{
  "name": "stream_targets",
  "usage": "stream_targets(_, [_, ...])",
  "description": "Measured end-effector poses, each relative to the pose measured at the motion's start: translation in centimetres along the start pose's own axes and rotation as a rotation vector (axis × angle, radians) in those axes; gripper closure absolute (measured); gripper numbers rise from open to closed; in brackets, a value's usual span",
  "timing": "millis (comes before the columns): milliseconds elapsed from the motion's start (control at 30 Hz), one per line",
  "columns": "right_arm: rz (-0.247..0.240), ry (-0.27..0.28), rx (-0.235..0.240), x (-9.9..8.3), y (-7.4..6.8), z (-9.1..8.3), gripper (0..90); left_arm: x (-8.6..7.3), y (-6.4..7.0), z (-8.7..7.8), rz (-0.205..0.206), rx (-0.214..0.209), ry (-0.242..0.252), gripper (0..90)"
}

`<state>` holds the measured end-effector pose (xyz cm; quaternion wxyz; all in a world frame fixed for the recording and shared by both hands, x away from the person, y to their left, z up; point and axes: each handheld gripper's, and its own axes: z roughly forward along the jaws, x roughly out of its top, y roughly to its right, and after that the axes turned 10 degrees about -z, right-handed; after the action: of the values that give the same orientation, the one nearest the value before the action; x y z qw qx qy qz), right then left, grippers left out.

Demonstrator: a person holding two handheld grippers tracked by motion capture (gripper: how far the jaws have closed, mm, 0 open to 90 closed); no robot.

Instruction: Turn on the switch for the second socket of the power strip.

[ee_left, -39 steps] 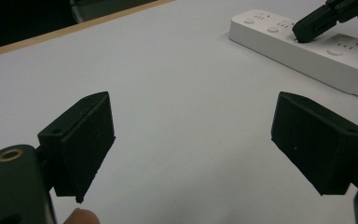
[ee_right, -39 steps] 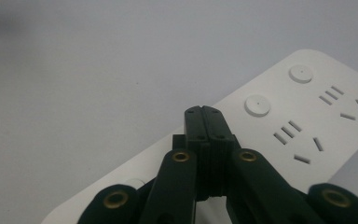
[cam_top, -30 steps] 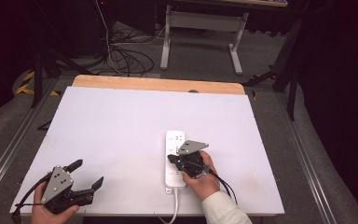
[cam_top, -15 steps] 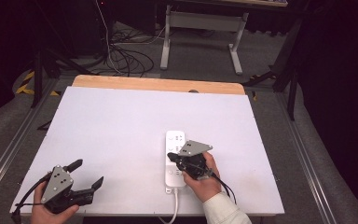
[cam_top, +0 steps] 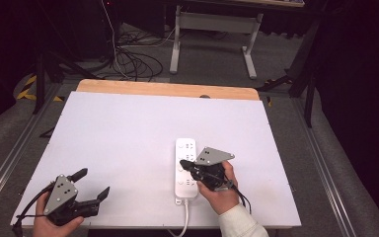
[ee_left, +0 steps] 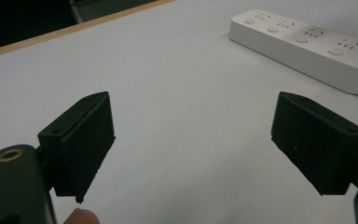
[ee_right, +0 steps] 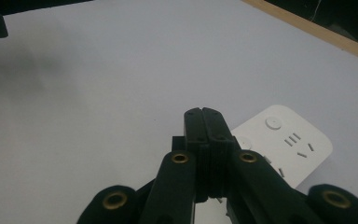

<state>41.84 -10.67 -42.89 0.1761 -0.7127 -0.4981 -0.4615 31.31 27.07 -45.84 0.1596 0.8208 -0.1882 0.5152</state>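
Here the right gripper [cam_top: 186, 165], jaws pressed together on nothing, hangs over the strip [cam_top: 186, 170] mid-tabletop [cam_top: 128, 133], perhaps touching a switch; pushing off-centre could skid it. Left gripper [cam_top: 91, 185] gapes empty.

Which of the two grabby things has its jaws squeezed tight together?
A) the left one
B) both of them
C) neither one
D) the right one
D: the right gripper has its two black jaws pressed flat together above the white power strip, while the left gripper holds its jaws wide apart over the bare table.
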Motion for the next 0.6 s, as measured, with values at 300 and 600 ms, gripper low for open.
stream_targets(300, [-0.002,0.010,0.004,0.1,-0.1,-0.3,86.5,0.0,0.0,0.0,0.002,-0.001,0.001,13.6])
stream_targets(600, [-0.048,0.026,-0.015,0.8,-0.3,-1.1,44.3,0.0,-0.1,0.0,-0.005,-0.002,0.001,13.5])
